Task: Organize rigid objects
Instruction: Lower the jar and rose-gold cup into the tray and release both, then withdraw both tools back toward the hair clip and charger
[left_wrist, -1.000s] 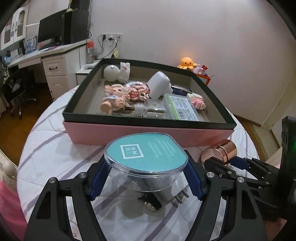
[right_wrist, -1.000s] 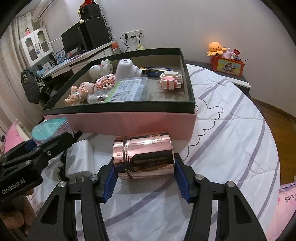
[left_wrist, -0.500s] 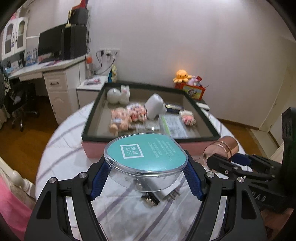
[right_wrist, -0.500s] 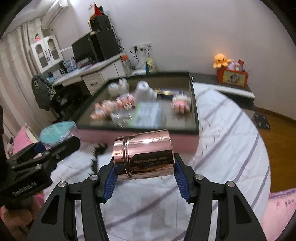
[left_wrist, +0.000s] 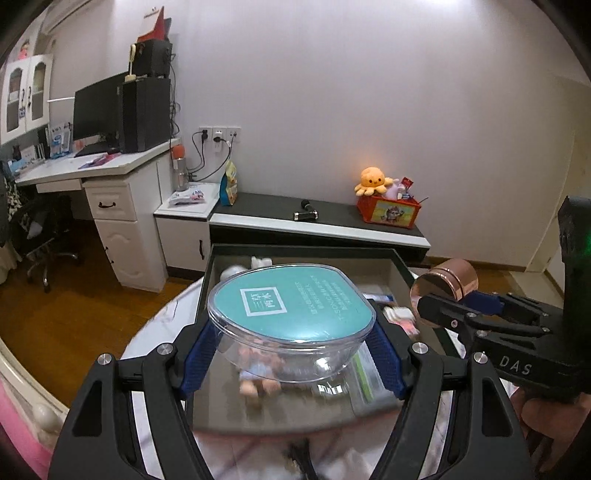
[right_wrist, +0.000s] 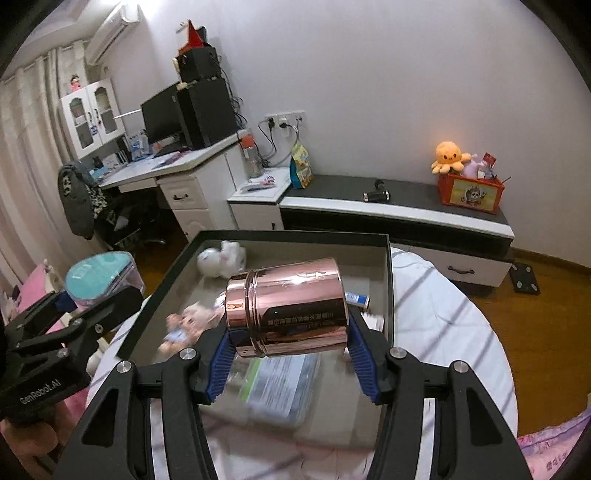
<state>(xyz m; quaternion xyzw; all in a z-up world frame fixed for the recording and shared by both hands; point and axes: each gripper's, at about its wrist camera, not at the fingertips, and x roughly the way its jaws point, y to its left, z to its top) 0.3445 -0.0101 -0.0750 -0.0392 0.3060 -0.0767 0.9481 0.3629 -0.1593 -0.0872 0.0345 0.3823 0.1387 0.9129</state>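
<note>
My left gripper (left_wrist: 291, 354) is shut on a clear plastic container with a teal lid (left_wrist: 291, 314), held in the air above the box. My right gripper (right_wrist: 288, 354) is shut on a rose-gold metal canister (right_wrist: 288, 306), lying sideways between the pads, also above the box. The open box with a dark green rim (right_wrist: 388, 280) holds a doll (right_wrist: 181, 325), a white toy (right_wrist: 218, 258), a flat packet (right_wrist: 280, 384) and other small items. Each gripper shows in the other's view: the canister (left_wrist: 447, 284) at the right, the container (right_wrist: 103, 277) at the left.
The box sits on a round bed with a white striped cover (right_wrist: 443, 332). Behind stand a low black-and-white cabinet (right_wrist: 399, 214) with a red toy box (right_wrist: 469, 192), and a white desk (right_wrist: 192, 173) with a monitor. A wooden floor surrounds the bed.
Both grippers have risen high with their objects, from near the bed in front of the box to above the box. The box now looks smaller and lies below.
</note>
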